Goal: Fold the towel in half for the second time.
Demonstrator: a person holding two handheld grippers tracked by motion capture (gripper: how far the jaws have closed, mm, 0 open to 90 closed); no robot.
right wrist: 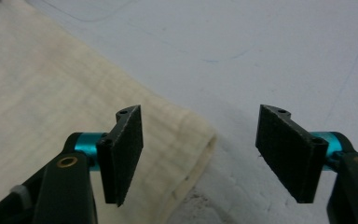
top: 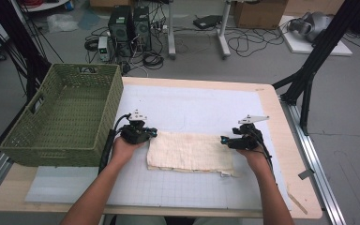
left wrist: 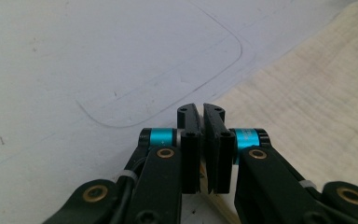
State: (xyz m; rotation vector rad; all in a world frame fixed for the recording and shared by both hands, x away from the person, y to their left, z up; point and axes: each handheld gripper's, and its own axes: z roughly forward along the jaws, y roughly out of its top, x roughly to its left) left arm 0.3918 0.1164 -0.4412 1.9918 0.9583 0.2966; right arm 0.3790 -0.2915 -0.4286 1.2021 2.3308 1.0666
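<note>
Right, starting at the left of the high view: the green woven basket sits at the left edge of the surface, nothing visible inside it. Just right of it, my left claw is down at the left end of the folded cream cloth. In the left gripper view that claw is pressed together, pads nearly meeting, with a sliver of pale fabric edge showing low between them, so I read it as pinching the cloth's left edge, though the bite is thin.

Moving across: the cloth lies flat in the middle of the white gridded mat, a long rectangle in several layers, slightly ragged along the bottom edge.

Over at the right, my right claw hangs at the cloth's right end. In the right gripper view the claw stands apart, one pad over the cloth's rounded folded corner, the other over bare mat. Nothing gripped yet.

My read on handling: light, soft, limp gauze that will sag and unfold if lifted by one layer. I'd take the right corner across the whole fold, all layers together, matching the left hold, then lift both ends evenly.
</note>
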